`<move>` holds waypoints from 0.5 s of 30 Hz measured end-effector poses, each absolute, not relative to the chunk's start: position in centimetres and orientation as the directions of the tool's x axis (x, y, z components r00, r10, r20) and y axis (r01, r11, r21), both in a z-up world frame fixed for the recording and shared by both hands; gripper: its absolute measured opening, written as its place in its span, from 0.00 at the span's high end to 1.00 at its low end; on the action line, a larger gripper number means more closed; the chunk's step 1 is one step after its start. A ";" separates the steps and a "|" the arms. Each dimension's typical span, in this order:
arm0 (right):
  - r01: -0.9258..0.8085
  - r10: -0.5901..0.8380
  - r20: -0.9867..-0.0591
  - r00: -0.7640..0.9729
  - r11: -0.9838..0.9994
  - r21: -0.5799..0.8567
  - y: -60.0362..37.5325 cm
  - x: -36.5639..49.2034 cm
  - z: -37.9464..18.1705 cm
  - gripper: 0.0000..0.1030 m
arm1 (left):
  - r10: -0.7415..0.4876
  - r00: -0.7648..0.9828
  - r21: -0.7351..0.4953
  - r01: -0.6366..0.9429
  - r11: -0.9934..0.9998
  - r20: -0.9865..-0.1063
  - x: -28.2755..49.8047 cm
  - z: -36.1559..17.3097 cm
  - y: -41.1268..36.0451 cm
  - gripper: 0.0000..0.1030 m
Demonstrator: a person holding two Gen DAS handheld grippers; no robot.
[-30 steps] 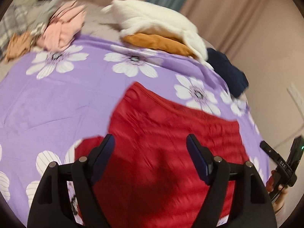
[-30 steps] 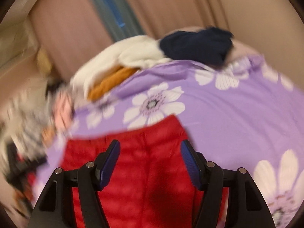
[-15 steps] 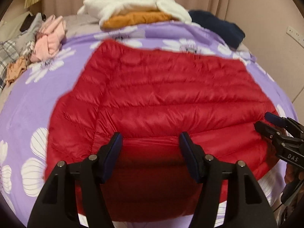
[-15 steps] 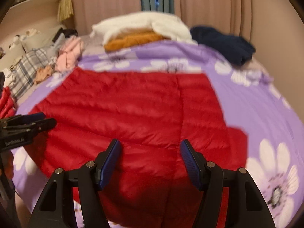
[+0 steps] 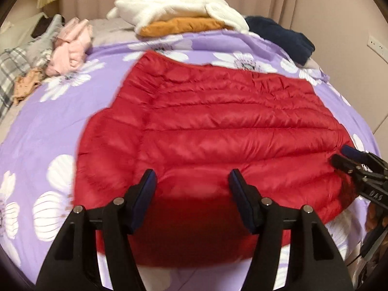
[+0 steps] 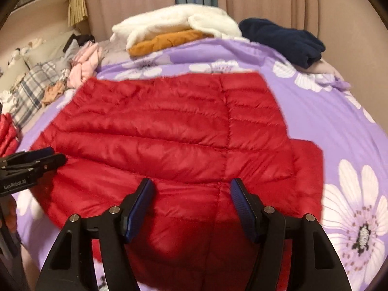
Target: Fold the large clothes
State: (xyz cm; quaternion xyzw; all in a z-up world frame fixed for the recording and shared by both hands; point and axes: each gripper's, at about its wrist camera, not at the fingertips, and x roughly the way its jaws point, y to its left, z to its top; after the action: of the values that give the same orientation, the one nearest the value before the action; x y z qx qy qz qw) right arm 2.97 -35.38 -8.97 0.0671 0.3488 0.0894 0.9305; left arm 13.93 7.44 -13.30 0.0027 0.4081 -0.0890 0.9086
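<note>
Compared with a second ago: both views levelled and sharper, far more of the red quilted jacket [image 5: 218, 133] in sight, and less gap between the fingers [image 5: 145, 191] of the left gripper [image 5: 192, 173]. Now spread flat across the purple flowered bed cover [image 5: 48, 126], hem side near, far edge short of the folded piles.

Open on both sides: left fingers apart above the near left part of the jacket, pressing nothing; right gripper [image 6: 192, 181] likewise apart over the near right part, beside a vertical seam.

Readable: "GenRobot.AI" on the left gripper's side in the right wrist view; "DAS" on the right gripper's side at the right edge of the left wrist view.

At the far end: white fleece [image 5: 169, 4] stacked on an orange garment [image 5: 184, 25], navy bundle [image 5: 278, 36] to the right, pink clothes [image 5: 70, 46] and plaid fabric [image 5: 9, 68] to the left.

Hard to make out: jacket's nearest edge hidden behind the black gripper bodies; its left edge smeared by blur; a red padded item [image 6: 7, 133] cut off at the left of the right wrist view, not identifiable; only slivers of the holding hands at the frame edges.
</note>
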 end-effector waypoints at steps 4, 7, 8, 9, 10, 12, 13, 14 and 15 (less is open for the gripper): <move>-0.115 0.203 -0.608 0.768 0.977 0.181 -36.9 0.7 -8.2 0.36 | -0.124 0.675 -0.045 0.133 0.990 -0.727 11.9 -12.8 9.2 0.39; -0.109 0.203 -0.604 0.771 0.976 0.189 -37.7 -0.5 -8.4 0.36 | -0.108 0.668 -0.045 0.110 0.993 -0.737 11.1 -13.7 10.4 0.38; -0.107 0.201 -0.607 0.769 0.977 0.187 -37.9 -0.7 -8.6 0.36 | -0.105 0.657 -0.048 0.103 0.993 -0.746 11.1 -14.2 10.6 0.38; -0.103 0.198 -0.615 0.763 0.977 0.186 -37.9 -0.8 -9.0 0.36 | -0.107 0.644 -0.059 0.097 0.994 -0.758 11.2 -14.8 10.8 0.38; -0.099 0.196 -0.625 0.755 0.977 0.188 -38.1 -0.6 -9.5 0.36 | -0.112 0.634 -0.069 0.092 0.993 -0.765 11.2 -15.2 10.9 0.38; -0.077 0.191 -0.652 0.733 0.977 0.200 -38.2 -0.1 -10.6 0.36 | -0.121 0.621 -0.090 0.080 0.993 -0.774 11.4 -16.1 11.0 0.37; -0.071 0.195 -0.659 0.727 0.975 0.210 -38.2 0.1 -11.0 0.36 | -0.123 0.617 -0.099 0.073 0.992 -0.777 11.6 -16.5 10.9 0.37; -0.070 0.202 -0.663 0.721 0.973 0.221 -38.1 0.4 -11.7 0.36 | -0.124 0.615 -0.104 0.068 0.992 -0.779 11.6 -16.8 10.8 0.36; -0.068 0.200 -0.667 0.718 0.973 0.218 -37.9 0.6 -12.0 0.36 | -0.125 0.613 -0.106 0.067 0.992 -0.780 11.7 -17.0 10.7 0.36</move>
State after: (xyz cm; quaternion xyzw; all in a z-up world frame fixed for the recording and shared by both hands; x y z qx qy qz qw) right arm 0.55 -37.93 -12.03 0.0893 0.3687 0.0727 0.9224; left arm 11.73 10.67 -16.96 -0.0329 0.4364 -0.0535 0.8975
